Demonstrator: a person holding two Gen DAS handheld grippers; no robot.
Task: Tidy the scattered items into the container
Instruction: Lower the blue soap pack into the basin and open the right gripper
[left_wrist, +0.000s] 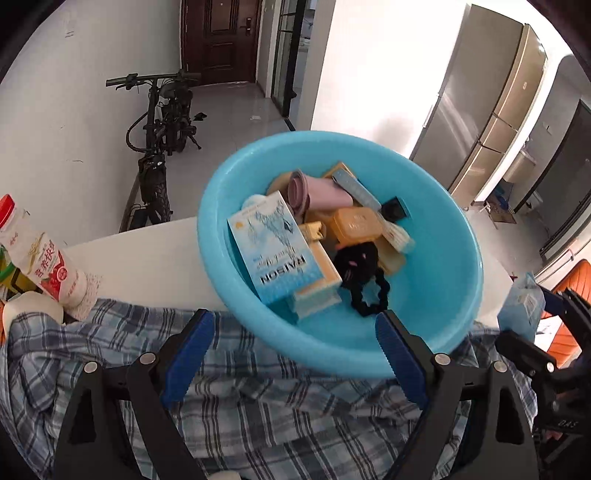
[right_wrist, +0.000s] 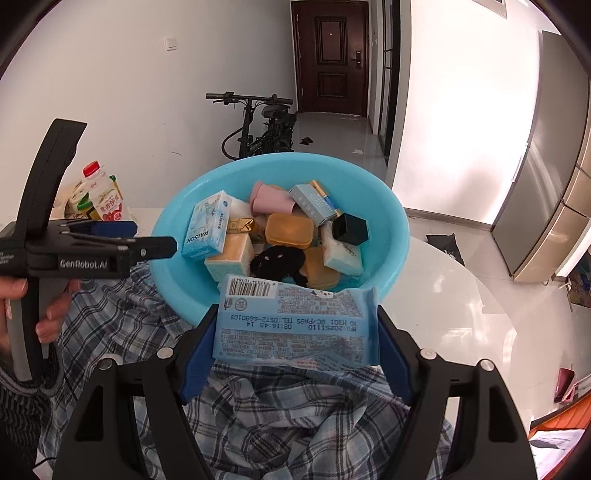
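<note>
Two grippers work over a white worktop (right_wrist: 436, 295) half covered by a blue plaid cloth (right_wrist: 295, 417). On it sits a light blue basin (left_wrist: 436, 295), already heaped with small things: a blue-and-white RAISON tissue box (left_wrist: 275, 251), an orange lidded case (left_wrist: 356, 223), a pink roll (left_wrist: 317, 194), a black hair tie (left_wrist: 364, 273) and a black hexagonal box (right_wrist: 350, 229).

Right gripper (right_wrist: 295, 332): its jaws are clamped on a blue tissue packet (right_wrist: 295, 325), printed side up, held at the near rim of the basin, above the cloth.

Left gripper (left_wrist: 295, 339): its jaws stand wide with nothing between them, hanging over the cloth at the basin's near edge. In the right wrist view it shows side-on at the left (right_wrist: 147, 243), held by a hand (right_wrist: 44, 306) in a grey knit cuff.

Beyond the cloth, to the left, a red-capped yoghurt drink bottle (left_wrist: 40, 258) stands on the worktop among other cartons. A bicycle (left_wrist: 162, 136) leans by the far wall.
</note>
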